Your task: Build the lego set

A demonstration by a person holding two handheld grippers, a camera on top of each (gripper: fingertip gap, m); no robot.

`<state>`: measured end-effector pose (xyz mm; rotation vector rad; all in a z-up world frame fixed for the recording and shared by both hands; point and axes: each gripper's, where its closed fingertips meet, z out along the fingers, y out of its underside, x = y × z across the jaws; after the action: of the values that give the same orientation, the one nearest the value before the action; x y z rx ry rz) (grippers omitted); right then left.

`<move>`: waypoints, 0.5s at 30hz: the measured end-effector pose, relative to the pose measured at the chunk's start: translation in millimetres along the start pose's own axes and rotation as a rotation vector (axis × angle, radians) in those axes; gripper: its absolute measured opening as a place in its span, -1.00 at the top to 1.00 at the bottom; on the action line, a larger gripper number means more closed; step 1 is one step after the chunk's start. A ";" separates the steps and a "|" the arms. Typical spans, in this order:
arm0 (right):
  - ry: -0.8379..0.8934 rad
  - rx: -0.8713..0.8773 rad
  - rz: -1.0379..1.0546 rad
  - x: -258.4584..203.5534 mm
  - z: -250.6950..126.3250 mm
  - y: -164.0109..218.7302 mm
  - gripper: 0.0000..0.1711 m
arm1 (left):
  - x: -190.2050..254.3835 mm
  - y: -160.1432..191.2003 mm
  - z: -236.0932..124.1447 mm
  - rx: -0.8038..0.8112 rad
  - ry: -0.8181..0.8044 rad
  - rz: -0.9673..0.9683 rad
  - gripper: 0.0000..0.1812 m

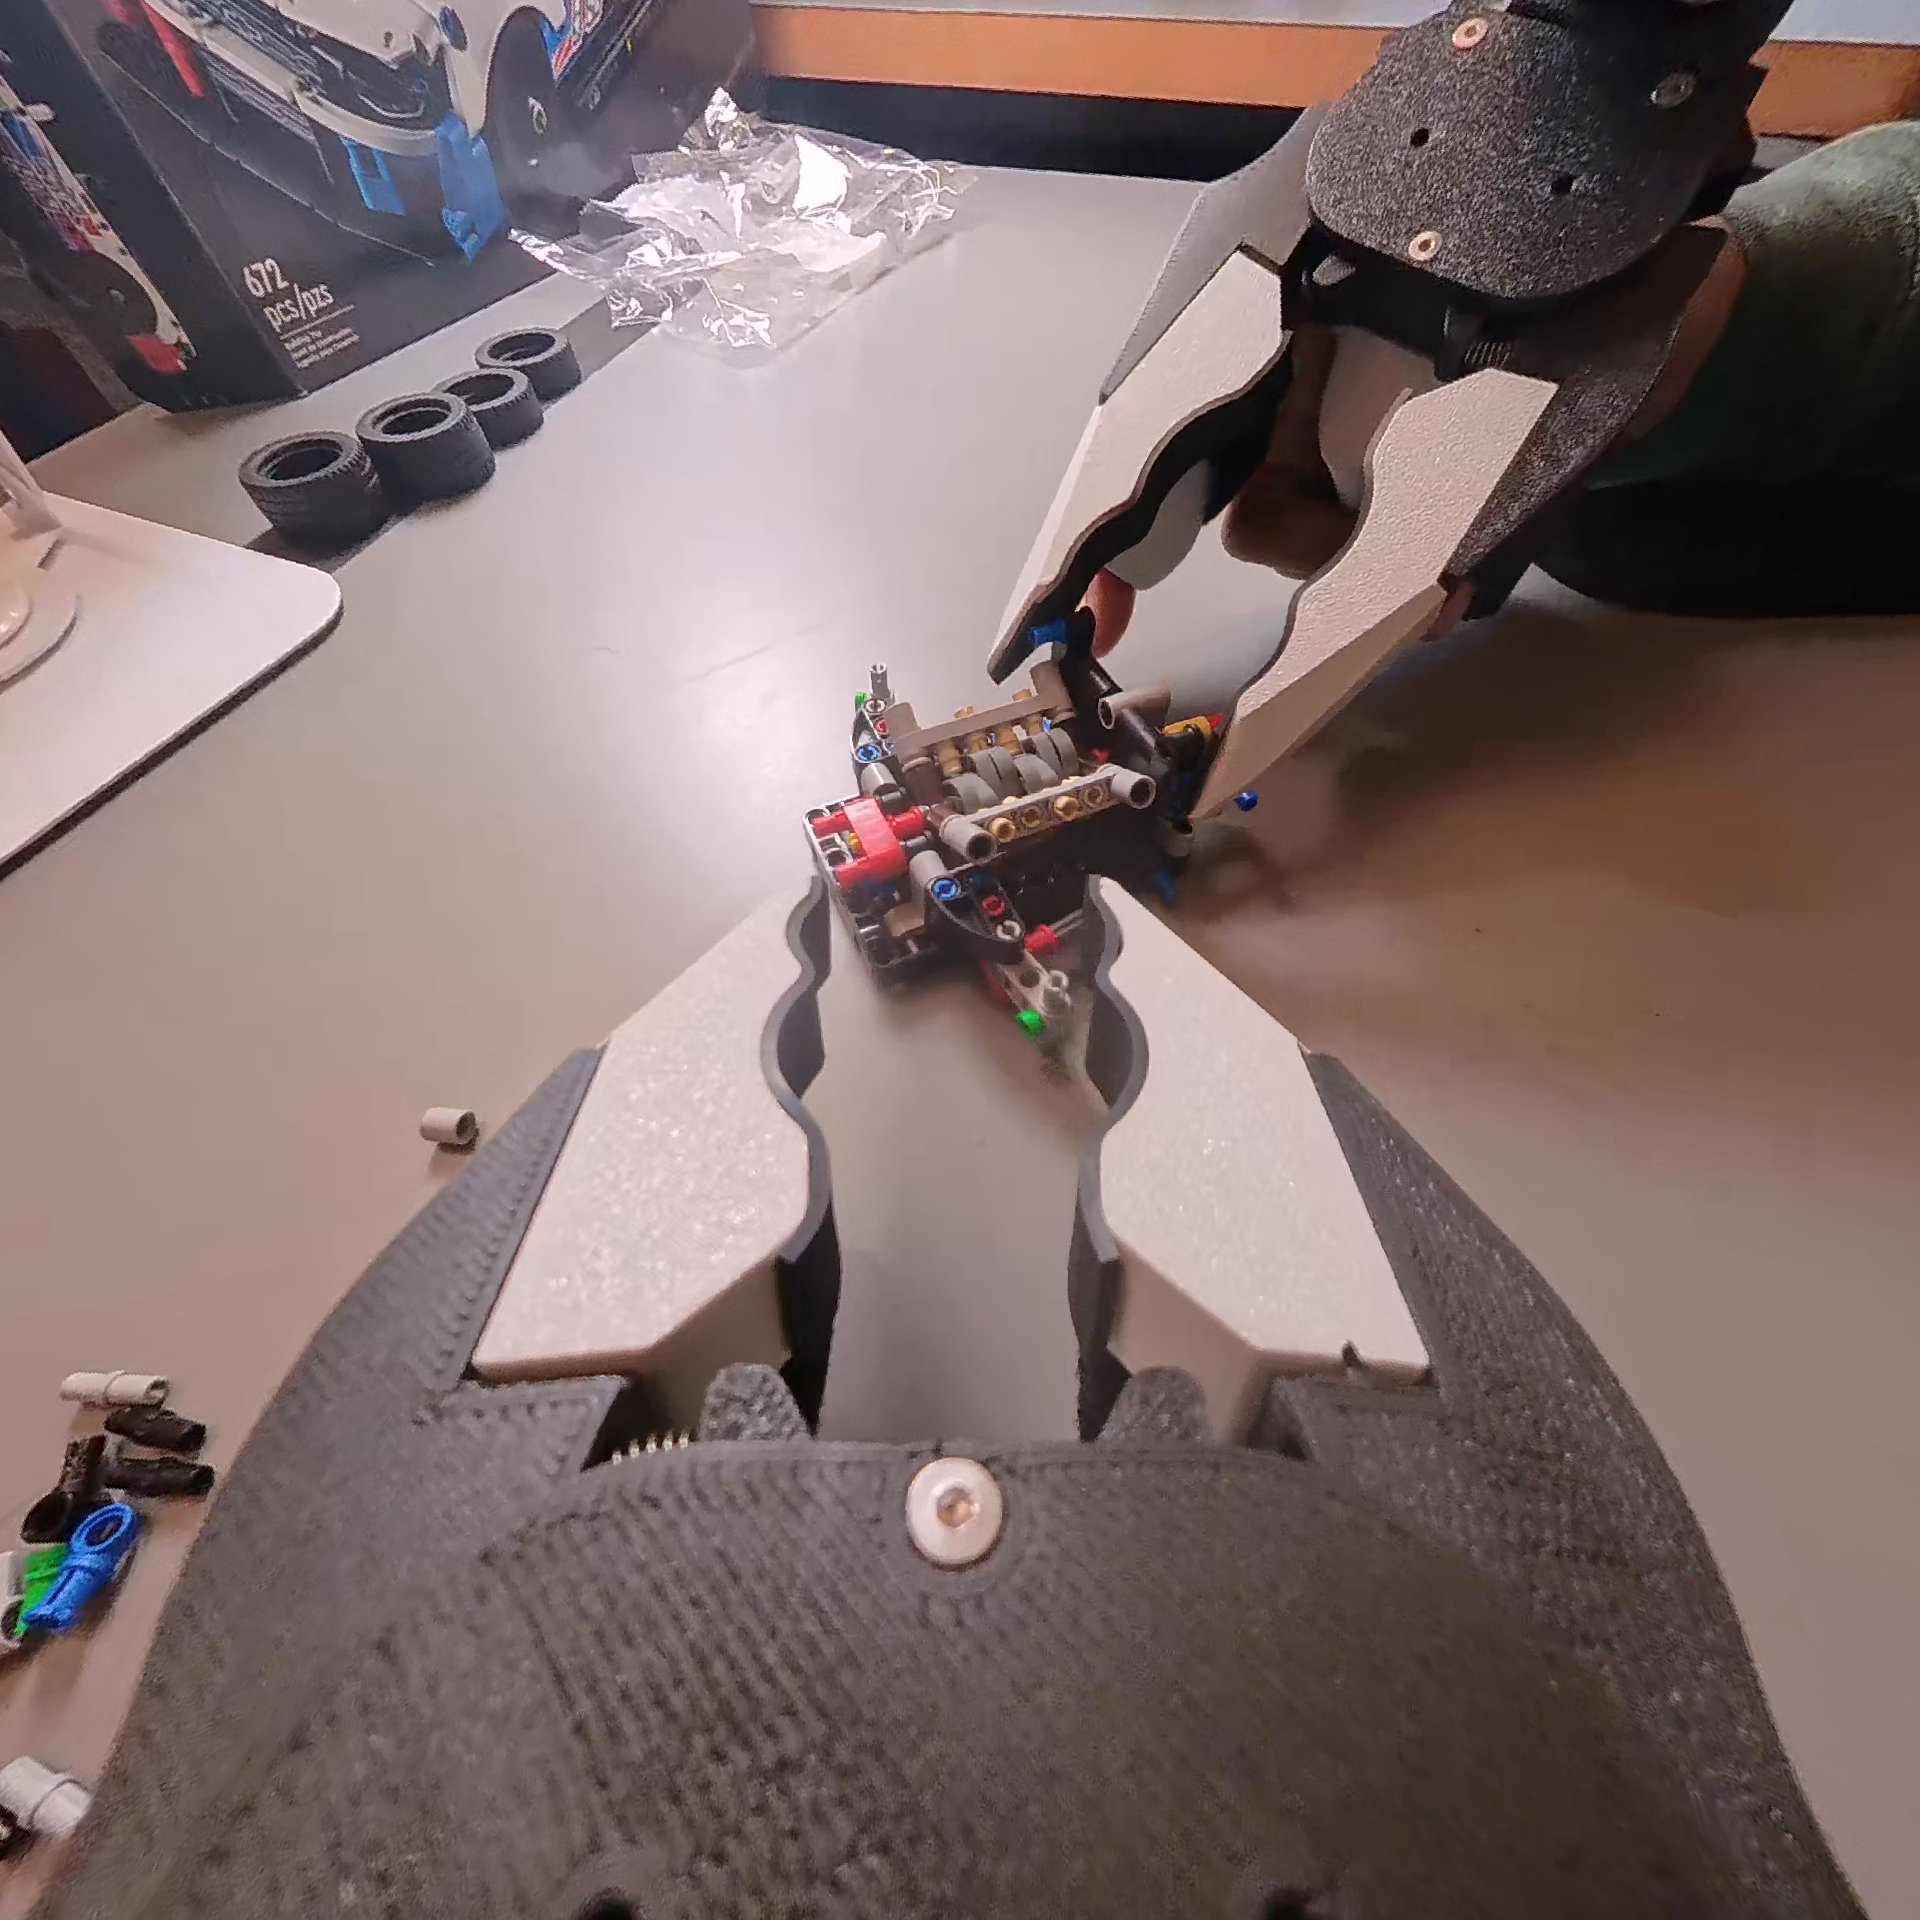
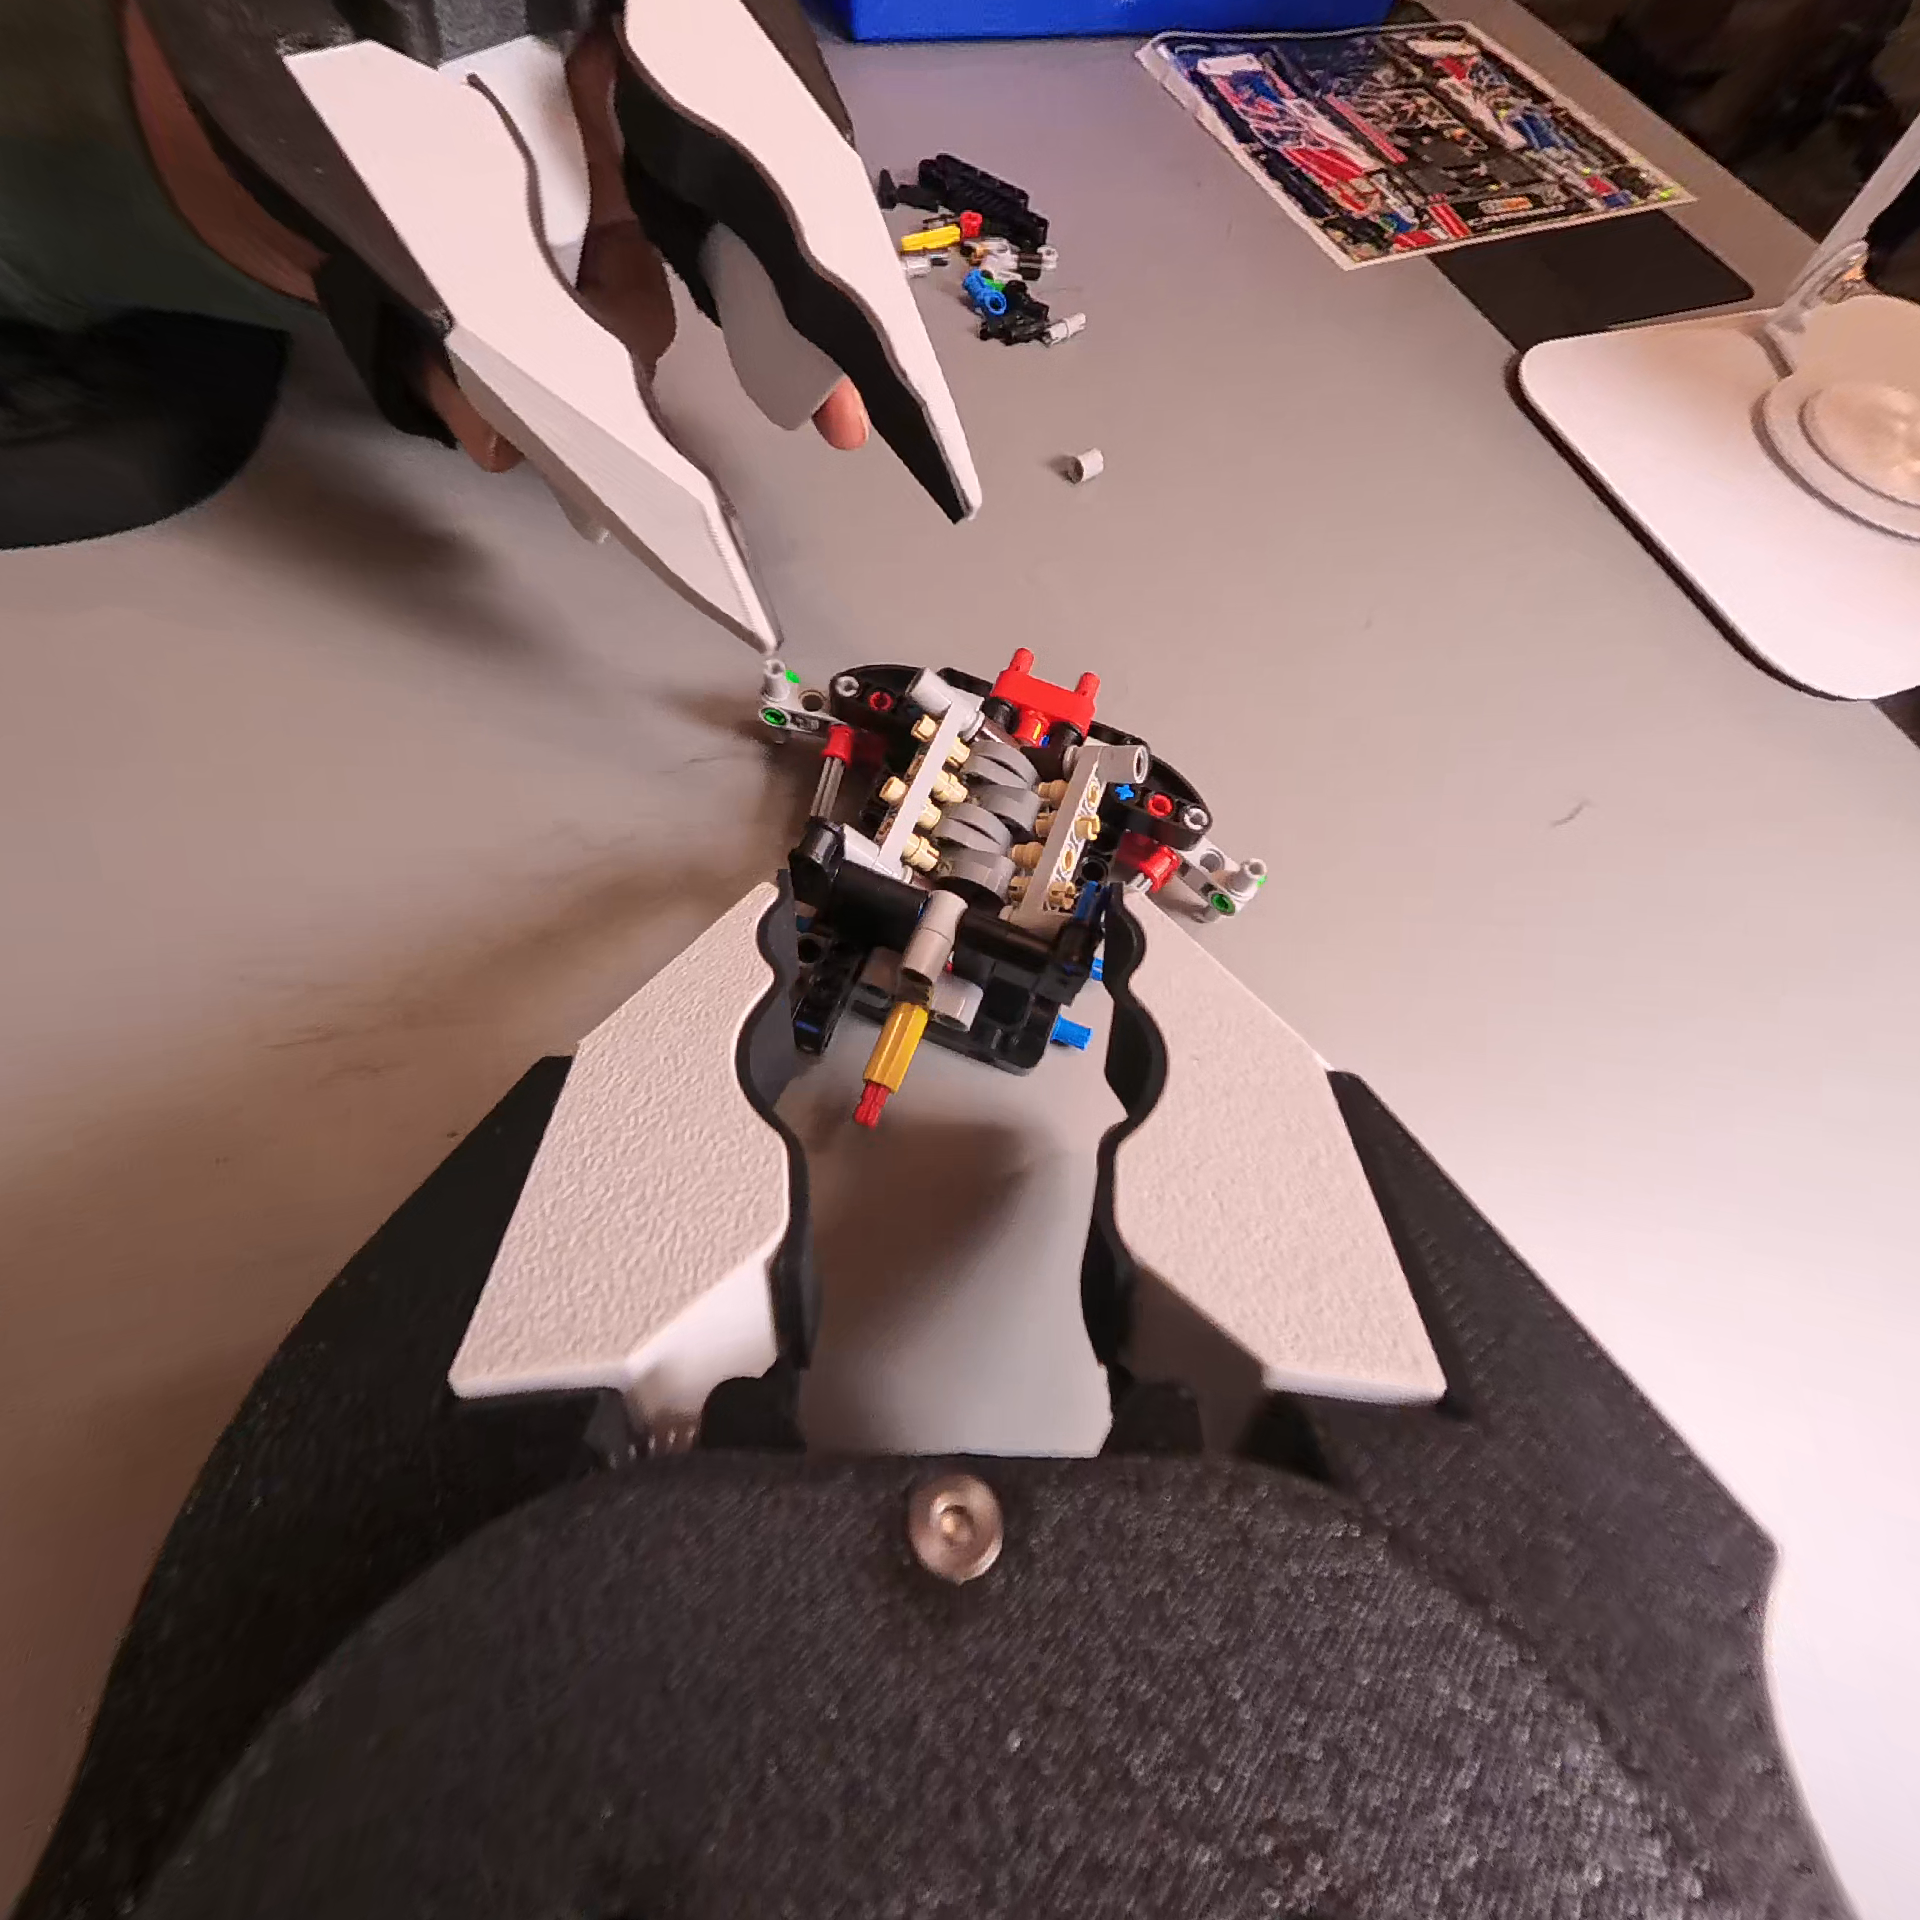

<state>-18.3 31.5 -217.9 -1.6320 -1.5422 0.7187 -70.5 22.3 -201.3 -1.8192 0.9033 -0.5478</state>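
Lego assembly (image 1: 1003, 831) sits mid-table (image 1: 623, 727). L gripper (image 1: 961, 914) part-open, tips flanking assembly's near end, contact unclear. R gripper (image 2: 940, 914) part-open, straddling opposite end. Loose grey bush (image 2: 1083, 465) beyond assembly.

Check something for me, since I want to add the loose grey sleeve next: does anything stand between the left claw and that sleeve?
Nothing visible does. The grey sleeve lies alone on bare table, just left of the left claw, whose tips flank the lego assembly. The parts pile lies nearer the camera.
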 end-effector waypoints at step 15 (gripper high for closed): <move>0.084 0.023 0.010 30.3 15.0 -8.1 0.31 | 0.2 0.3 2.3 -0.004 -0.014 0.014 0.48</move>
<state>-31.8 63.5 -216.4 -1.6331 -1.4622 0.6626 -68.9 23.4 -202.4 -1.8166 0.9079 -0.5243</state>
